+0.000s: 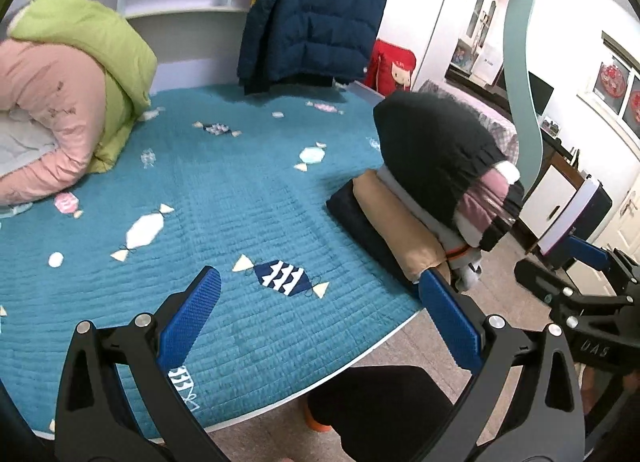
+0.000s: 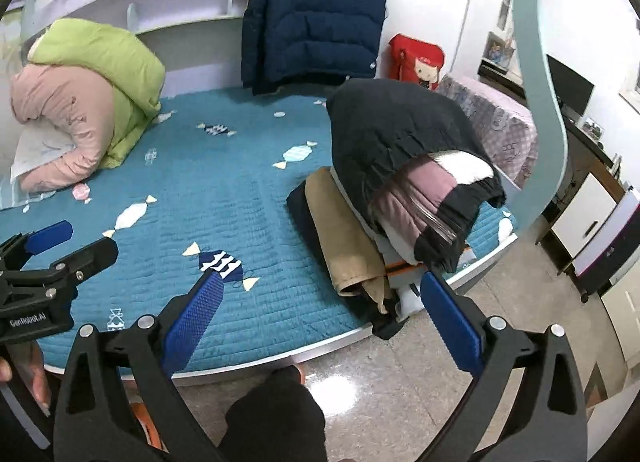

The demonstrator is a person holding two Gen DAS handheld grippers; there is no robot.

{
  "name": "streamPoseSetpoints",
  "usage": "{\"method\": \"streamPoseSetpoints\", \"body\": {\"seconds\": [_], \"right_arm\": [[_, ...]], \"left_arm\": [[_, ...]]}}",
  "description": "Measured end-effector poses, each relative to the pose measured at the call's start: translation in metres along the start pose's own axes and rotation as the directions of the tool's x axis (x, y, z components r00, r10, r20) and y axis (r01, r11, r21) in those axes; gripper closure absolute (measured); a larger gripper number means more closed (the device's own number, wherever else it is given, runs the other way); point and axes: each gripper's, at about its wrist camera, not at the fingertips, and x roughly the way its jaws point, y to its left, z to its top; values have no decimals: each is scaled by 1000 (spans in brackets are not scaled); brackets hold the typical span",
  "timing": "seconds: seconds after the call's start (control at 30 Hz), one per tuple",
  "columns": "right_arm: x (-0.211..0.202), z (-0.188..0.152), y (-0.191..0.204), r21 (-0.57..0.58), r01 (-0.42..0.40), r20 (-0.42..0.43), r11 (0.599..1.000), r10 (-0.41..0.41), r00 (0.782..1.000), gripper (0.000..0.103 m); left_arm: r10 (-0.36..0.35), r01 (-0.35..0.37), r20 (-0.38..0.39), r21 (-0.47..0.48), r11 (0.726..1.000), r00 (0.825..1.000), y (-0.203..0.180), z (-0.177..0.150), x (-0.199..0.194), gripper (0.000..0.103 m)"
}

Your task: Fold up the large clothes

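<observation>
A stack of folded clothes (image 1: pixel 432 150) (image 2: pixel 392 130) sits at the right edge of the teal quilted bed (image 1: pixel 224 190) (image 2: pixel 240 182), with a black knit on top and pink, grey, tan and dark layers under it. A navy and yellow puffer jacket (image 1: pixel 316 22) (image 2: pixel 316 22) hangs at the back. A green jacket (image 1: pixel 100 54) (image 2: pixel 112 58) and a pink one (image 1: pixel 48 102) (image 2: pixel 64 102) lie heaped at the left. My left gripper (image 1: pixel 320 290) (image 2: pixel 52 238) hovers open over the bed's front edge, holding nothing. My right gripper (image 2: pixel 320 286) (image 1: pixel 580 254) is open beside the stack, also holding nothing.
A white shelf unit (image 1: pixel 180 2) runs behind the bed. A pale teal post (image 1: pixel 520 82) (image 2: pixel 548 102) stands right of the stack, with a red bag (image 2: pixel 416 58) behind. Tiled floor (image 2: pixel 400 382) and white cabinets (image 2: pixel 588 218) lie to the right. A person's dark-clad knee (image 2: pixel 276 414) is below.
</observation>
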Motion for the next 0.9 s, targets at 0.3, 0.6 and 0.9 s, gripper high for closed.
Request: {"method": "streamPoseSetpoints", "body": {"seconds": [0.3,0.6,0.9], "right_arm": [[-50,-18,17,-18,18,80,1000,-16,997,8],[-90,-28,27,-16,-11,134,1000,13,991,8],[-127,-31,39,-5,-69,199,998,69,978,8]], "left_arm": [[25,-26,57,17,1000,998,-13,-17,-45,4],[74,-76,125,11,997,989,-17,-27,-91,4],[162,-165,233,-8,986,959,-15,-32,-149,4]]}}
